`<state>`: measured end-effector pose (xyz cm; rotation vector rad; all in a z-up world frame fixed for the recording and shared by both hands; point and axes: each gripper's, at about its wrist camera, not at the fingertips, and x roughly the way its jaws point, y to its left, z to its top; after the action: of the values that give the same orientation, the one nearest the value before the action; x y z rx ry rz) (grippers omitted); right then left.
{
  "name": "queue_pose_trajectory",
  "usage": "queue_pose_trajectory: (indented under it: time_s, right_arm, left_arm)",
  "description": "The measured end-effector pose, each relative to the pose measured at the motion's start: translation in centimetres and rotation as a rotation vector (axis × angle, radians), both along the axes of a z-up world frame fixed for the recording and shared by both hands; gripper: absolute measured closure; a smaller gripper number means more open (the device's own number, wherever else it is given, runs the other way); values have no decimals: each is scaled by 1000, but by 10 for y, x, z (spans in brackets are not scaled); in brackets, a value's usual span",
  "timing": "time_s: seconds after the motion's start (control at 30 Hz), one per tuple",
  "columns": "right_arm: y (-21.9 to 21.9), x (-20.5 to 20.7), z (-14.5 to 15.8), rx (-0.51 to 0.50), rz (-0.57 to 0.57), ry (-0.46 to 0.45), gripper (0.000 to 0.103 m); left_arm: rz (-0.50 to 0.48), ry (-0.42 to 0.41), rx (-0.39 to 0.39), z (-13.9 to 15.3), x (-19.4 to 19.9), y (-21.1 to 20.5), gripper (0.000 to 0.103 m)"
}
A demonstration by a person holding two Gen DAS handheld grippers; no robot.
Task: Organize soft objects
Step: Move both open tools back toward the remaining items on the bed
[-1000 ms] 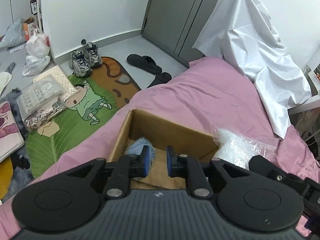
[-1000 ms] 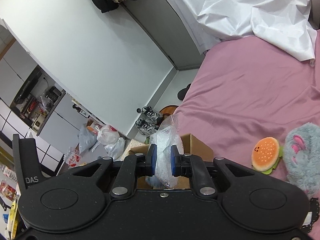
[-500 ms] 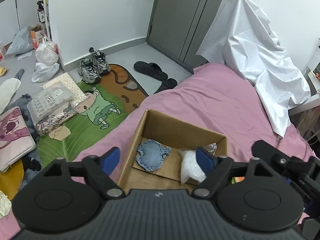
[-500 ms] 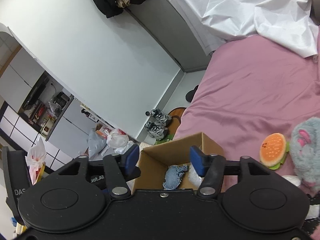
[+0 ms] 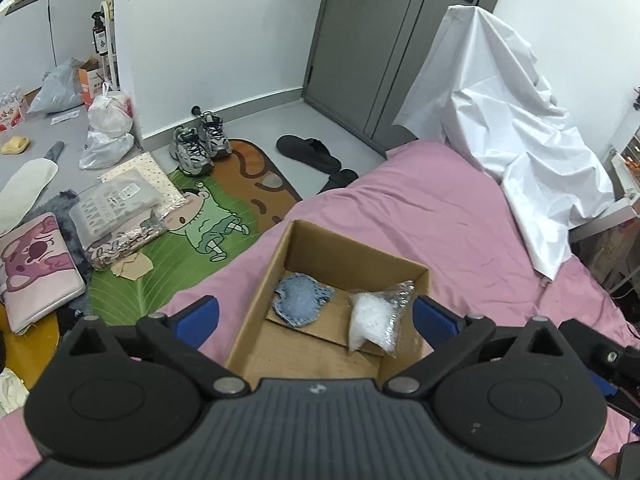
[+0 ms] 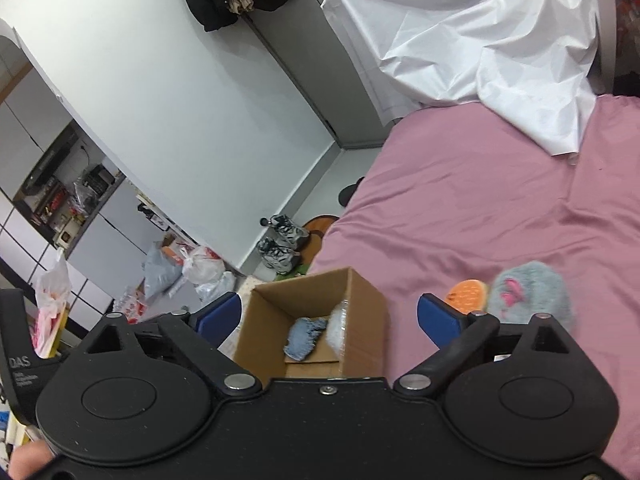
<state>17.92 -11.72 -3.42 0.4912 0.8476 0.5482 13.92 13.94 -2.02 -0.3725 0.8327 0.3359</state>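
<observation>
An open cardboard box [image 5: 356, 248] stands on the pink bed and also shows in the right wrist view [image 6: 364, 292]. Inside lie a blue denim soft piece [image 5: 300, 304] and a clear plastic bag of white stuffing [image 5: 372, 320]; both show in the right wrist view too, the denim piece [image 6: 306, 336] left of the bag [image 6: 338, 328]. My left gripper [image 5: 316, 316] is open and empty above the box. My right gripper [image 6: 330, 314] is open and empty above it. An orange burger plush [image 6: 468, 294] and a grey fluffy plush [image 6: 528, 292] lie on the bed right of the box.
A white sheet [image 5: 516, 120] is draped at the bed's far end. On the floor left of the bed lie a cartoon mat [image 5: 192, 232], sneakers [image 5: 200, 144], black slippers [image 5: 312, 152], packaged goods [image 5: 116, 212] and plastic bags [image 5: 108, 128].
Both grippers opened: the left let go of the denim piece and the right let go of the plastic bag, which now lie in the box. Both grippers have drawn back and up.
</observation>
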Motion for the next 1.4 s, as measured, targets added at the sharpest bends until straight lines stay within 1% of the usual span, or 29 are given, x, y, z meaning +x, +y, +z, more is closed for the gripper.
queue_pose_trajectory:
  time_s: [0.23,0.33,0.57,0.67,0.8,1.13,1.27,1.4]
  right_arm:
    - [-19,-16,0,-63,11,11,5]
    - [-31,-24,-1,-71,-4,16,4]
    - [-57,-41,-5,-76,-52,33,0]
    - [-64,-46,-7,-83,-59,32,0]
    - [-72,-52,-10,-94,-67,37,0]
    - [-99,-68,-14,-94,-98,47,0]
    - [-112,-71,-20,-75,-118,79,0]
    - [-125,-73,-24,-57,-138,99,0]
  left_arm:
    - [-27,-6,-23,1,-10,-17,0]
    - [-30,-23,-56,2,-14,-22,0]
    - [-81,-40,-34,6,-22,-50,0]
    - [-107,-32,-25,5,-24,-62,0]
    - [-132,-19,-36,2,-29,-76,0]
    - [-158,20,3,-3,-34,-110,0]
    - [-159,34,14,-6,-36,-123,0]
    - [-171,45,8,-9,-37,-133,0]
